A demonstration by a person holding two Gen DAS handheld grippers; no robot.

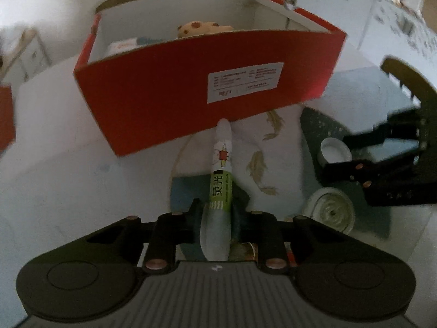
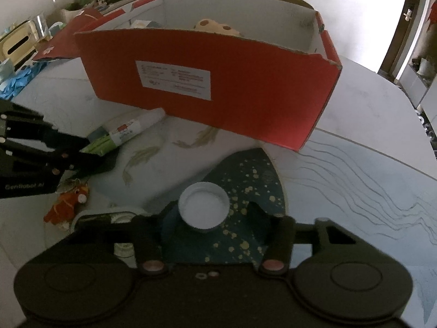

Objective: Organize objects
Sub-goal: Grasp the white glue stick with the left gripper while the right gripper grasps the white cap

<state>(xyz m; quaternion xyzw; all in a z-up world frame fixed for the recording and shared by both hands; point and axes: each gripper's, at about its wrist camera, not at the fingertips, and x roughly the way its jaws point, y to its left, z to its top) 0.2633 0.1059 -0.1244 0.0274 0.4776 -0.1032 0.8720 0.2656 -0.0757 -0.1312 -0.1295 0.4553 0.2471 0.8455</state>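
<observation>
My left gripper (image 1: pixel 217 213) is shut on a white and green glue tube (image 1: pixel 222 175), whose tip points at the front wall of the red cardboard box (image 1: pixel 191 104). The tube also shows in the right wrist view (image 2: pixel 128 132), with the left gripper (image 2: pixel 90 158) on its green end. My right gripper (image 2: pixel 211 210) is open around a white bottle cap (image 2: pixel 203 207) above a dark speckled coaster (image 2: pixel 245 180); it also shows in the left wrist view (image 1: pixel 352 150). The box (image 2: pixel 245 98) holds a spotted plush toy (image 2: pixel 215 27) and small packets.
A white tape roll (image 1: pixel 331 213) lies on the tablecloth right of the left gripper. A small red and orange toy (image 2: pixel 68 205) lies at the left. The red box lid (image 2: pixel 71 41), blue gloves (image 2: pixel 19 82) and clutter sit at the far left. The table edge curves at right.
</observation>
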